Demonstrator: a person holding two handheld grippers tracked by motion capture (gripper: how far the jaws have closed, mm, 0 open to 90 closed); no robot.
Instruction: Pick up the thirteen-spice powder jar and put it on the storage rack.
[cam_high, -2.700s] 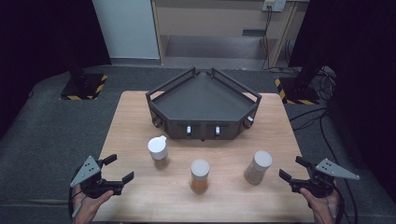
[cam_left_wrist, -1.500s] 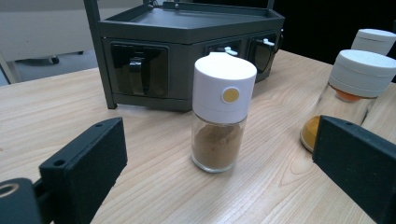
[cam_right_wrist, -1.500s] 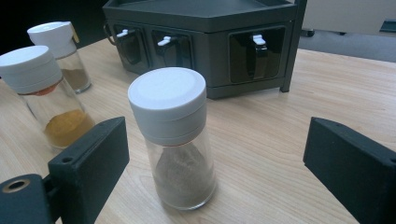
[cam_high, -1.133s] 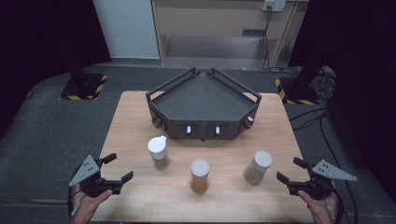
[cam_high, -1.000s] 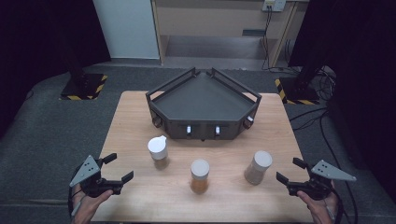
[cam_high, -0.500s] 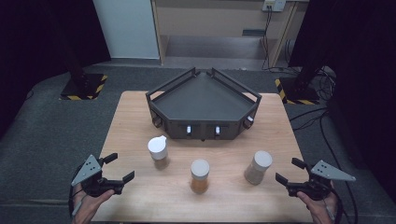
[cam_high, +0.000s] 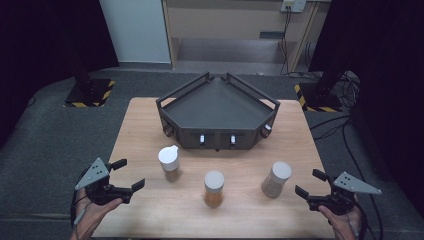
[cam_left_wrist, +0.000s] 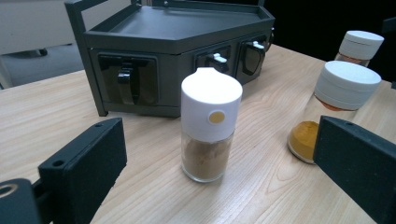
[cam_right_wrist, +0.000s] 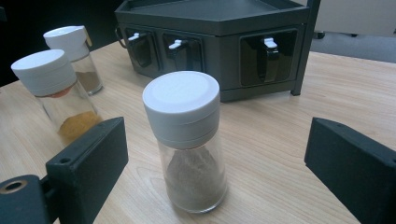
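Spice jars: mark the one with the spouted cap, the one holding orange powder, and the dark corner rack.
Spouted-cap jar (cam_left_wrist: 211, 105), left gripper view, on its white cap.
Orange-powder jar (cam_high: 214, 181), high view, on its lid top.
Corner rack (cam_high: 215, 102), high view, on its bare top shelf.

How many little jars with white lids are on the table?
3. A glass jar with a spouted white cap stands at the left, a glass jar of orange powder in the middle, and a glass jar of brownish powder at the right.
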